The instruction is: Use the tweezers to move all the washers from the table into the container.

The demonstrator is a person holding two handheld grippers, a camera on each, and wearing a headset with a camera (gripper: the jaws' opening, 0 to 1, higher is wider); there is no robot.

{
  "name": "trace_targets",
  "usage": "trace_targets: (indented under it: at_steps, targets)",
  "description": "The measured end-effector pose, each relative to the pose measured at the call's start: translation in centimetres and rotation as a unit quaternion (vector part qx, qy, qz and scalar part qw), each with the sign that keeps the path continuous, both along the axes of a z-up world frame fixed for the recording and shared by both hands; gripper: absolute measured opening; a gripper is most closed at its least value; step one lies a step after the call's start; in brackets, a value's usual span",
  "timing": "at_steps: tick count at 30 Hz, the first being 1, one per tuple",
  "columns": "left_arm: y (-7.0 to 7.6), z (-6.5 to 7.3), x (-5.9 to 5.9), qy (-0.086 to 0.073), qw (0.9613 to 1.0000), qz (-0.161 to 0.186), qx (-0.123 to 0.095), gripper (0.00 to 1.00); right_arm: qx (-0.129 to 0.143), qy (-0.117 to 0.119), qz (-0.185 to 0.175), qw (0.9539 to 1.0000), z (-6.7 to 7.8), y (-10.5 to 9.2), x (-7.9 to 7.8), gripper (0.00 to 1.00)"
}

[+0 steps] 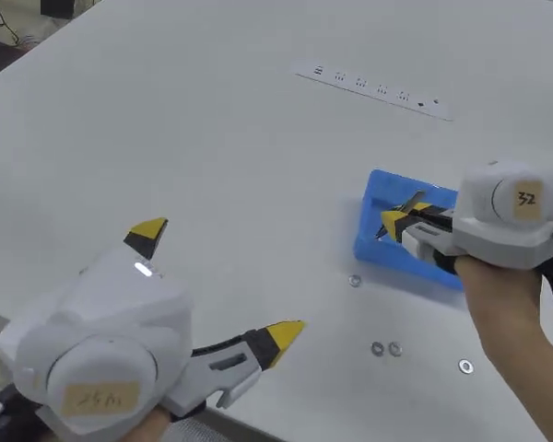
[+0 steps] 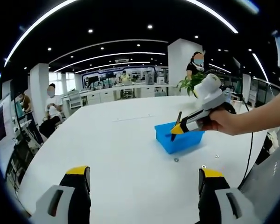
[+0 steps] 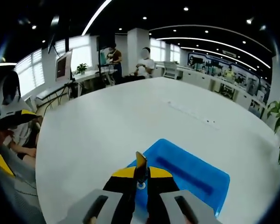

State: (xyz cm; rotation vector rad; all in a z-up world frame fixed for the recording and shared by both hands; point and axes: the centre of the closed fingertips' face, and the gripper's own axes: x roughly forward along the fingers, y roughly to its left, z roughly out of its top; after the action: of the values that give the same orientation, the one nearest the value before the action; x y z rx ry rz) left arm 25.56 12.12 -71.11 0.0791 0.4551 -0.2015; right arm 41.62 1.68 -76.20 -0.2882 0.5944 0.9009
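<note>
Nearest is the left tool (image 1: pixel 217 281), low at the near left, its jaws spread wide with nothing between them, hanging over bare bench (image 1: pixel 212 138). Right of it, on the near right of the bench, lie 4 washers (image 1: pixel 378 348): 2 close side by side, 1 further right, and 1 a little farther off, just short of the container (image 1: pixel 376 235). Beyond them the right tool (image 1: pixel 396 224) is clenched on the tweezers (image 1: pixel 413 201), whose tips point down over the near left part of the blue container. In the right gripper view a small pale ring (image 3: pixel 141 185) sits low at the tweezers, between the jaws. It may be a washer held there, but I cannot tell for sure.

My reading is that a drop into the container is in hand, with 4 washers to fetch after it. The next move calls for bringing the tweezers to the near side and lowering them onto 1 washer, likely the one just short of the container, with the tips straddling its rim. Thin flat rings on a smooth top look apt to slide or flip.

Farther off, a white power strip (image 1: pixel 373 89) lies on the white bench. Beyond is an open office with strip lights (image 2: pixel 112 44), pillars (image 2: pixel 182 60), a plant (image 2: pixel 189 84) and people (image 3: pixel 144 60) at far desks.
</note>
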Motion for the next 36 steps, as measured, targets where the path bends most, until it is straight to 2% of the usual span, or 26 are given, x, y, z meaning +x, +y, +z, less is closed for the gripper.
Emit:
trace_targets:
  at_steps: [6, 10, 12, 14, 20, 21, 24, 28, 31, 36]
  targets:
    - [-0.3, -0.5, -0.1, 0.008, 0.9996, -0.011, 0.025, 0.99, -0.007, 0.0, -0.013, 0.9999, -0.6, -0.2, 0.3, 0.05]
    - [-0.2, -0.6, -0.1, 0.012, 0.9997, -0.01, 0.02, 0.99, -0.005, 0.001, -0.017, 0.9998, -0.4, -0.3, 0.2, 0.05]
    - [-0.1, -0.6, -0.1, 0.012, 0.9997, -0.008, 0.02, 0.99, -0.001, -0.003, -0.017, 0.9998, 0.3, -0.4, 0.1, 0.05]
    - [-0.1, -0.6, -0.1, 0.012, 0.9997, -0.007, 0.021, 0.99, 0.016, -0.007, -0.019, 0.9997, 1.6, -0.4, -0.2, 0.05]
    - [0.0, -0.7, -0.1, 0.012, 0.9996, -0.007, 0.024, 0.99, 0.046, -0.031, -0.008, 0.9984, 5.5, -0.6, -2.0, 0.05]
    - [0.0, -0.7, -0.1, 0.012, 0.9996, -0.008, 0.024, 0.99, 0.059, -0.03, -0.005, 0.9978, 6.2, -0.5, -2.5, 0.05]
    - [-0.2, -0.8, -0.2, 0.015, 0.9995, -0.012, 0.024, 0.99, 0.068, -0.025, 0.003, 0.9974, 7.0, -0.5, -3.6, 0.05]
    - [-0.5, -1.0, -0.2, 0.02, 0.9992, -0.02, 0.027, 0.99, 0.059, -0.012, 0.018, 0.998, 6.3, -0.6, -5.5, 0.05]
    - [-0.5, -1.1, -0.2, 0.021, 0.9992, -0.02, 0.028, 0.99, 0.044, 0.001, 0.029, 0.9986, 4.9, -0.9, -6.7, 0.04]
    - [-0.5, -1.0, -0.3, 0.022, 0.9991, -0.02, 0.029, 0.99, 0.035, 0.021, 0.029, 0.9987, 2.8, -1.0, -7.4, 0.04]
